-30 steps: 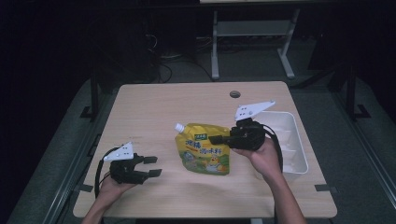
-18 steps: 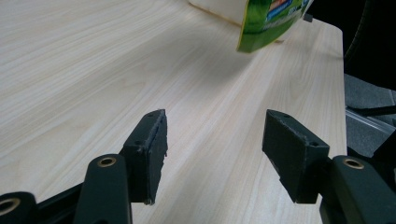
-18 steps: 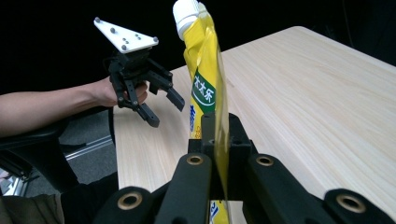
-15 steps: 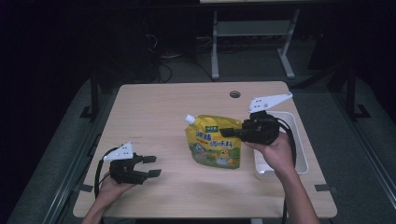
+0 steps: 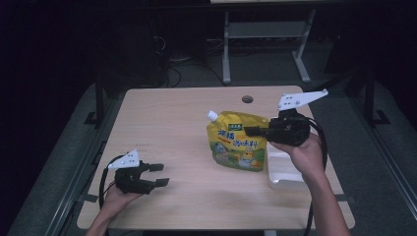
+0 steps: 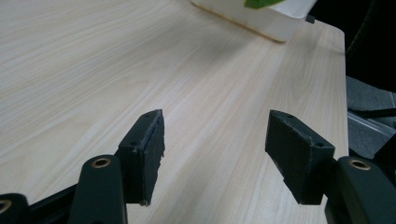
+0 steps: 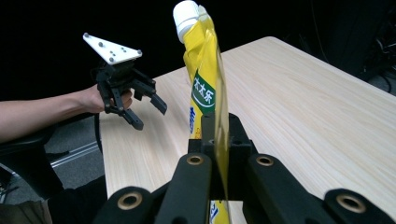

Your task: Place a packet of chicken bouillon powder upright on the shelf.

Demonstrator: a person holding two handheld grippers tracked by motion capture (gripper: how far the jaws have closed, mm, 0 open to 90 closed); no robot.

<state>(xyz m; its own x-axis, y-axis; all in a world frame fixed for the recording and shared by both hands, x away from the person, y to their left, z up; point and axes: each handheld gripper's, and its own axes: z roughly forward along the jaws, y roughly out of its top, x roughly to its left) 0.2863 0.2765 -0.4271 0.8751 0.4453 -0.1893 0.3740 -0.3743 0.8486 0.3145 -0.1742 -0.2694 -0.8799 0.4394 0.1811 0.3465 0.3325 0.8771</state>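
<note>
A yellow drink pouch with a white screw cap hangs upright above the table, right of centre. My right gripper is shut on its right edge. In the right gripper view the pouch stands edge-on between the closed jaws of the right gripper, cap on top. My left gripper rests low at the table's front left, open, nothing between its fingers. The left gripper view shows the left gripper with its jaws apart over bare wood.
A white tray sits at the table's right edge, partly behind the pouch and the right hand; it is also the white tray far off in the left gripper view. A round cable hole lies near the back edge. Dark floor surrounds the table.
The right gripper has lifted the pouch and carried it to the right, so it now overlaps the tray's left side. The left gripper has stayed put.
</note>
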